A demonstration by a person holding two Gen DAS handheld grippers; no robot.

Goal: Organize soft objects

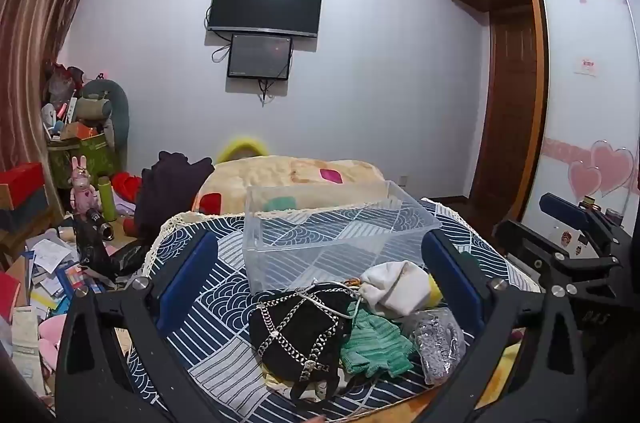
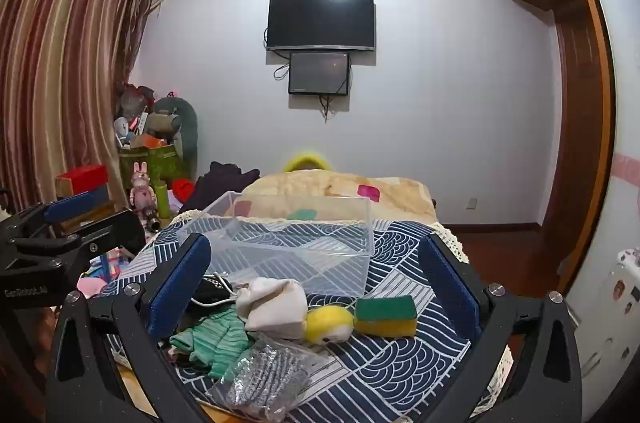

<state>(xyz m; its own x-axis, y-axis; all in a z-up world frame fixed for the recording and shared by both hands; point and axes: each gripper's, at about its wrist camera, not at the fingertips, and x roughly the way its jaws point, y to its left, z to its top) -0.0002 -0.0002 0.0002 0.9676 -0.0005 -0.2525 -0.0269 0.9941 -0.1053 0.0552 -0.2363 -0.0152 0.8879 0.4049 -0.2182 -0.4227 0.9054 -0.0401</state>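
Note:
A clear plastic bin (image 1: 332, 235) (image 2: 296, 247) stands empty on a blue patterned cloth (image 1: 216, 307) (image 2: 400, 355). In front of it lie a black chained bag (image 1: 300, 331), a white cloth pouch (image 1: 396, 285) (image 2: 276, 307), a green knit piece (image 1: 376, 343) (image 2: 212, 343), a grey item in a plastic bag (image 1: 438, 347) (image 2: 260, 383), a yellow plush (image 2: 330, 323) and a green-yellow sponge (image 2: 386, 315). My left gripper (image 1: 320, 279) is open above the pile, holding nothing. My right gripper (image 2: 316, 283) is open above the pouch and plush, holding nothing.
A cream blanket (image 1: 288, 179) (image 2: 340, 187) lies behind the bin. Dark clothes (image 1: 172, 183) and clutter with a pink rabbit figure (image 1: 82, 183) are at the left. A wardrobe (image 1: 516, 83) is at the right. Two screens (image 1: 264, 7) hang on the wall.

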